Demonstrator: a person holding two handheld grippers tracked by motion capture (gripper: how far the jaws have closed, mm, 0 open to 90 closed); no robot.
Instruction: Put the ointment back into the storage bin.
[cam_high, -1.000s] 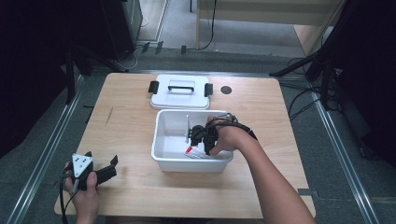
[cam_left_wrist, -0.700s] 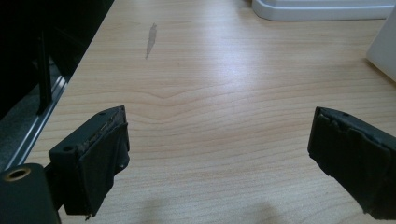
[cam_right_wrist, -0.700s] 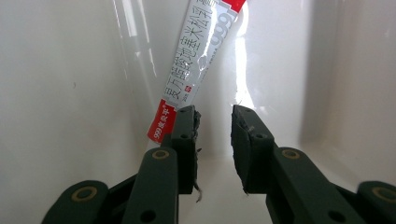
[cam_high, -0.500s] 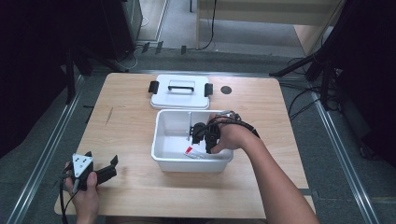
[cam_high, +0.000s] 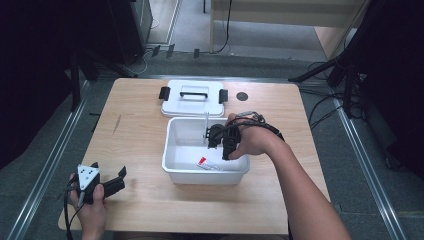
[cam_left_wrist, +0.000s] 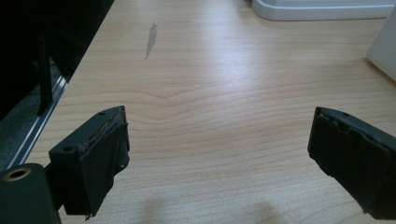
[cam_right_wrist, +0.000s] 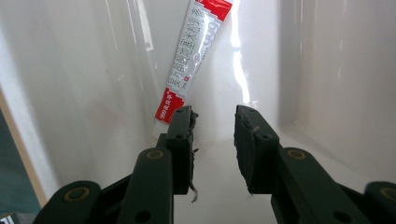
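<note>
Item: your right gripper (cam_right_wrist: 212, 140), jaws a narrow gap apart and empty, having just been opening; just past its tips the red-and-white tube (cam_right_wrist: 194, 58) lies on the white bin's (cam_high: 172, 167) floor, long axis running away; left gripper (cam_high: 107, 185) open, well apart.

In the high view the right gripper (cam_high: 220, 142) is largely covered by the hand (cam_high: 247, 141) that holds it, low in the centre of the frame, so how its jaws stand is too small to tell there. The tube (cam_high: 212, 164) in the white bin (cam_high: 175, 150) is too small to read. In the right gripper view the top edge cuts off the tube (cam_right_wrist: 194, 60). In the left gripper view the right edge cuts the bin (cam_left_wrist: 385, 49), the top edge the lid (cam_left_wrist: 322, 9)
</note>
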